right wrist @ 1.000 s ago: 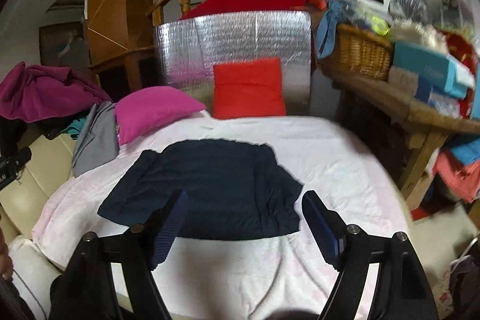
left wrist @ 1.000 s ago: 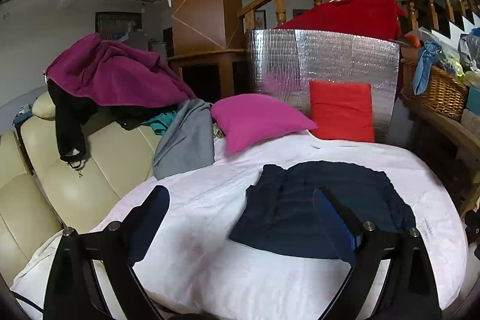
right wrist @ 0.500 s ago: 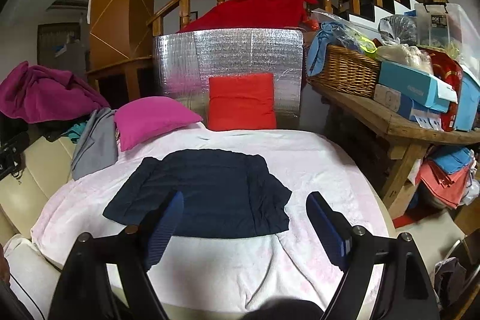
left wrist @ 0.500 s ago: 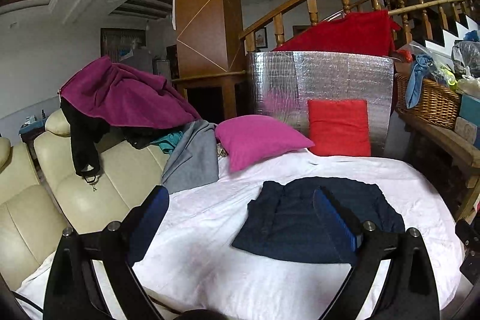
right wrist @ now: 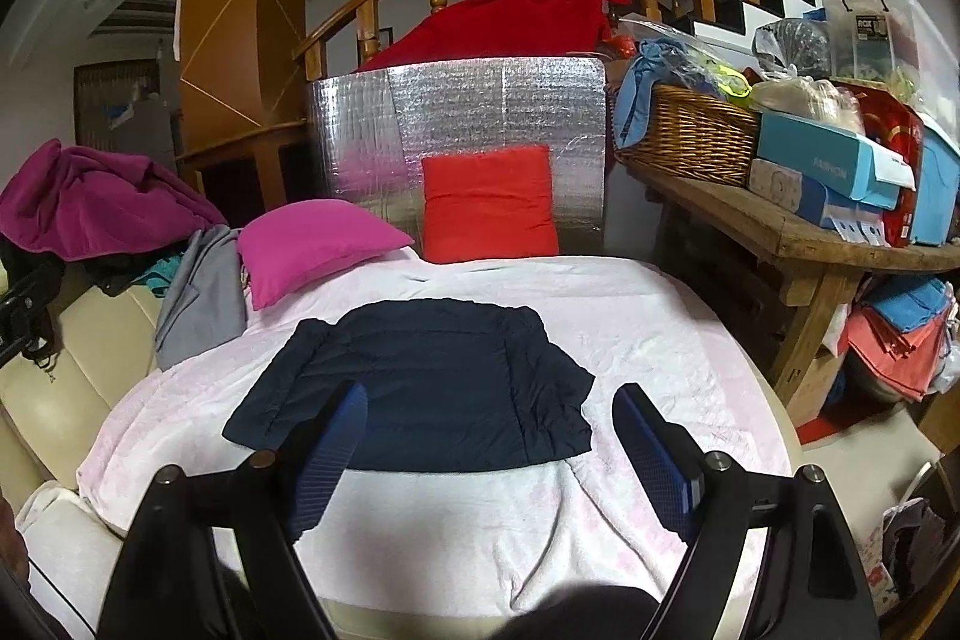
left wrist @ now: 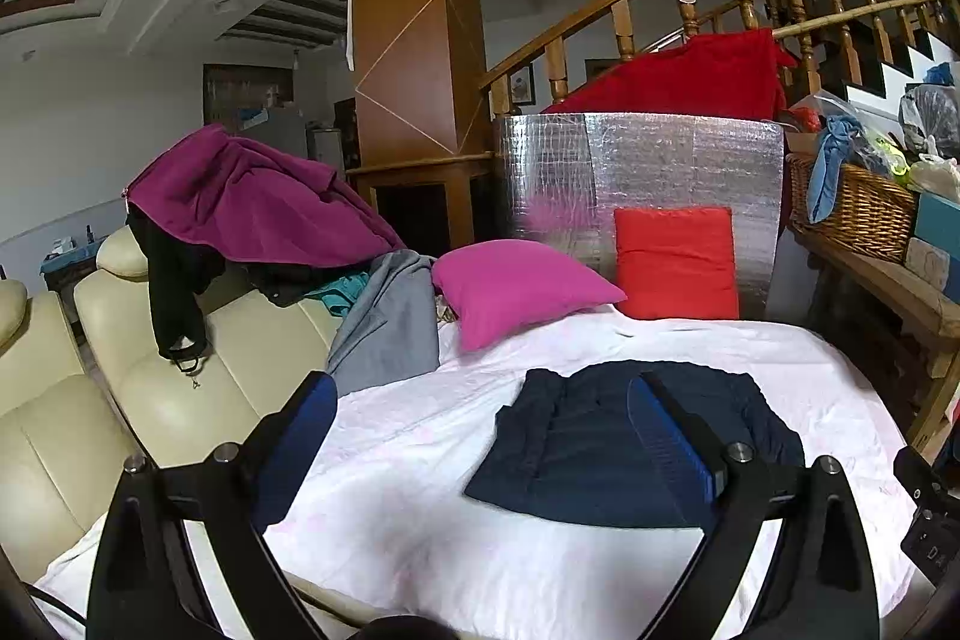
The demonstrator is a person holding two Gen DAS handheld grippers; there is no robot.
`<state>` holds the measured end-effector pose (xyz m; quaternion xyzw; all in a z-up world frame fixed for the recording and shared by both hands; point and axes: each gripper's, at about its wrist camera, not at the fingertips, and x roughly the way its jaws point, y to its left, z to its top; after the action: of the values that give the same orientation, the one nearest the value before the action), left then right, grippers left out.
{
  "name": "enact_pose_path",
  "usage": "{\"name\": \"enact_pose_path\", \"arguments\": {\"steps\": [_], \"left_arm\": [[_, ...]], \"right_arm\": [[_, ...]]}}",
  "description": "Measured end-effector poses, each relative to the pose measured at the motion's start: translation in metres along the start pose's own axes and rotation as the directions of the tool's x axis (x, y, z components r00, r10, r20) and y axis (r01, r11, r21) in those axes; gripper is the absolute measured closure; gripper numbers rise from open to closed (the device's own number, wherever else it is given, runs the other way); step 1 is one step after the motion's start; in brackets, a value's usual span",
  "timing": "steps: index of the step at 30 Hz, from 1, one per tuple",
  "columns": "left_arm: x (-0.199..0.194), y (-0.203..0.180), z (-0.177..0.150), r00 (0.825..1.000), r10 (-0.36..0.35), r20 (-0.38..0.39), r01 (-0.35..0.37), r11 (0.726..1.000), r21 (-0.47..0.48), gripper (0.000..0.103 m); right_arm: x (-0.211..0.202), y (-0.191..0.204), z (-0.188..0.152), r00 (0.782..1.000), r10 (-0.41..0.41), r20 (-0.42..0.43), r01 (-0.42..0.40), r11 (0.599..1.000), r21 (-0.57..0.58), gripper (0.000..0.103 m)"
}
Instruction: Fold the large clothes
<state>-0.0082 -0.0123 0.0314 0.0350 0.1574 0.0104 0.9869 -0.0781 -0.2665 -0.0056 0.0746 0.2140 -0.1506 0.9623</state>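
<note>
Two claws hang above the near edge of the white blanket (right wrist: pixel 630 340), and we hold nothing in either. Our left claw (left wrist: pixel 480 436) has its fingers spread wide; our right claw (right wrist: pixel 492 448) is spread just as wide. The navy garment (right wrist: pixel 432 388) lies flat on the blanket, straight ahead of the right claw and past its fingertips, ahead and to the right of the left claw, whose right finger (left wrist: pixel 672 442) covers part of it.

Only the left view shows us the cream sofa (left wrist: pixel 180 388) beside that claw, with a purple garment (left wrist: pixel 252 202) and a black one draped on its back. Only the right view shows the wooden bench (right wrist: pixel 798 232) off to the right, with its wicker basket (right wrist: pixel 690 136) and boxes.

Both views show the pink pillow (right wrist: pixel 312 238) and red pillow (right wrist: pixel 486 202) beyond the garment, against a silver foil panel (right wrist: pixel 468 112). The garment's folded layers are hard to make out in the dark cloth.
</note>
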Motion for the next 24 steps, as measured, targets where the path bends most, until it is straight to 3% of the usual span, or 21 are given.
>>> {"name": "enact_pose_path", "arguments": {"steps": [24], "left_arm": [[-0.0042,0.0013,-0.0024,1.0,0.001,0.001,-0.001,1.0,0.005,0.005]], "right_arm": [[0.001,-0.0038,0.0025,1.0,0.007,-0.001,-0.007,1.0,0.025,0.016]]}}
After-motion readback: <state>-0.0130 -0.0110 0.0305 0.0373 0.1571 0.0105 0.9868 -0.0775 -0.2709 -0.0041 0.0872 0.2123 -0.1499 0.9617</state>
